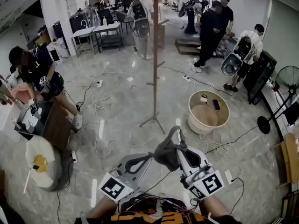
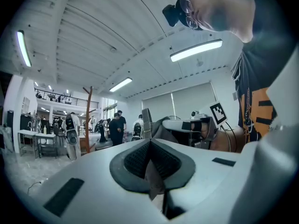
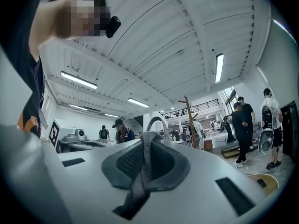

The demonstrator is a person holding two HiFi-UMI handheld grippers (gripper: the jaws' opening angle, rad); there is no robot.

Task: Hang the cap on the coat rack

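Down low in the head view, both grippers meet at the grey cap (image 1: 167,153), held in the air in front of the person. The right gripper (image 1: 180,149) has its jaws pressed together on a fold of the cap, whose strap (image 1: 174,133) arches up above the tips. The left gripper (image 1: 148,158) is likewise clamped on a thin flap of the fabric. The wooden coat rack (image 1: 155,55) stands on the floor (image 1: 117,101) well ahead, apart from the cap.
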